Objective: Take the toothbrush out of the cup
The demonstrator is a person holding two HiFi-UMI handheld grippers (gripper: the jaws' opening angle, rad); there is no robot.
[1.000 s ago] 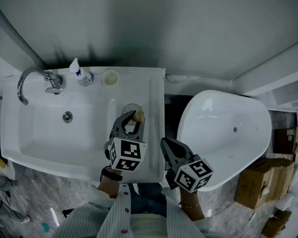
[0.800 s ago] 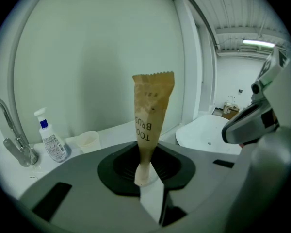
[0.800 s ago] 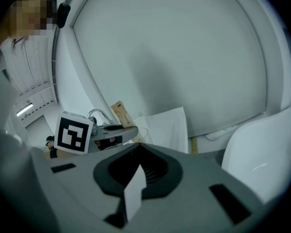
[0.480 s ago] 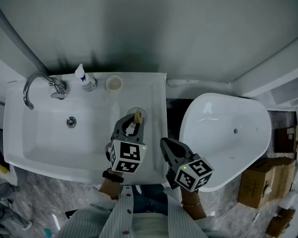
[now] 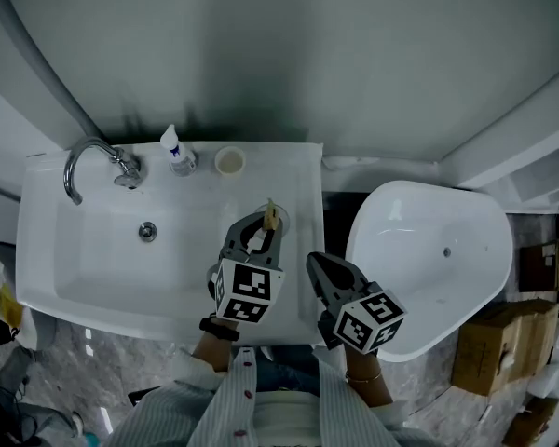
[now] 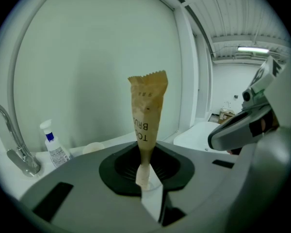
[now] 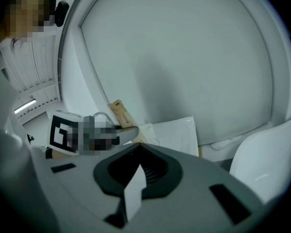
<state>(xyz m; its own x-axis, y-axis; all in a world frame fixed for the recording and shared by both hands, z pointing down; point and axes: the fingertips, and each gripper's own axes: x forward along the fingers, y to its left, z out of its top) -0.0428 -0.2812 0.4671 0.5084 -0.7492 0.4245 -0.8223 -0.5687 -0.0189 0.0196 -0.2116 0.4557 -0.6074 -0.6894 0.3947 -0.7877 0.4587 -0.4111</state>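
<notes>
At three o'clock in the head view, a white oval tub [image 5: 429, 277]. At nine o'clock, a white rectangular washbasin [image 5: 84, 259] with a broad flat ledge down its right side. Low at four o'clock, beyond the tub, brown cardboard boxes [image 5: 498, 343].

On the basin's back edge, toward eleven o'clock, a curved chrome tap [image 5: 93, 156]. Just beside it, at its three o'clock, a small white bottle with a blue neck [image 5: 179, 149]. Next along the same way, a small round cream pot [image 5: 229, 161].

Near centre, over the ledge, the left gripper [image 5: 265, 223], pointing to twelve o'clock. Jaws just closed further and now clamped on the toothbrush in its tan paper wrapper [image 6: 148, 110], gripped at its narrow lower end and standing upright above the pads. Barely made out around the tips, a clear glass cup [image 5: 281, 217]; cannot tell whether the brush's foot is still inside it.

At the left gripper's four o'clock, a little apart, the right gripper [image 5: 315, 264], pointing to eleven o'clock. Jaws together, nothing between them.
</notes>
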